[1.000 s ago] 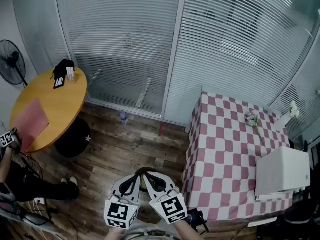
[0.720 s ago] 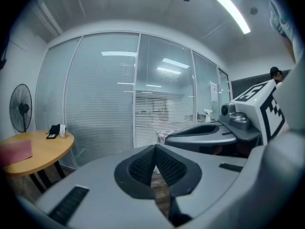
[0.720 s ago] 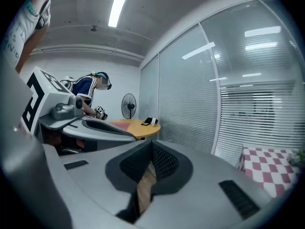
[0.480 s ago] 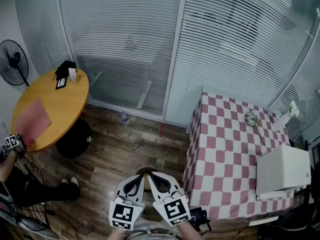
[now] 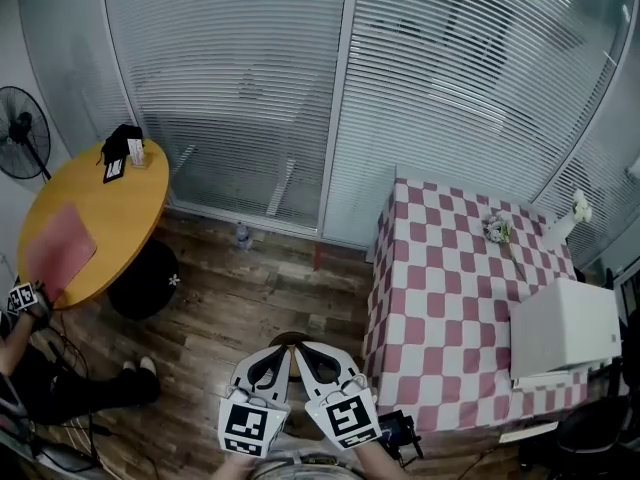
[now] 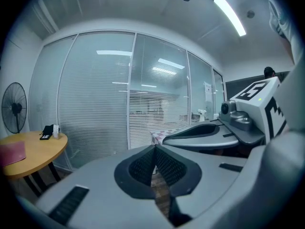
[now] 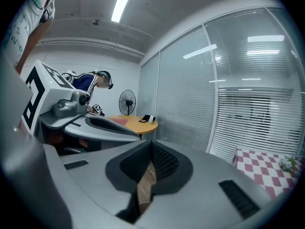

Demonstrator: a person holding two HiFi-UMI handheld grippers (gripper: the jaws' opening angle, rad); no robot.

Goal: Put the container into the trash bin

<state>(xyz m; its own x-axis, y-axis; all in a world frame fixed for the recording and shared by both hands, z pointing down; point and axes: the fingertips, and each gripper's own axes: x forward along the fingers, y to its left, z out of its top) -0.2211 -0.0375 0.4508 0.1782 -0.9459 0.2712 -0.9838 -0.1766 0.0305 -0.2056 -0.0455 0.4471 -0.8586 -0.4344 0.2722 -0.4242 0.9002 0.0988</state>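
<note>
Currently both the left gripper [image 5: 284, 351] and right gripper [image 5: 301, 349] are hovering empty, jaws pressed together. The white boxy container [image 5: 563, 328] is sitting on the checkered desk [image 5: 440, 298], probably light and stiff; gripping an edge seems best.

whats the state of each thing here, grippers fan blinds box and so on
left gripper: jaws shut, nothing between them
right gripper: jaws shut, nothing between them
blinds: lowered
fan: upright, spinning or not unclear
pink folder: flat on the round table
white box: closed, on the checked table
</note>
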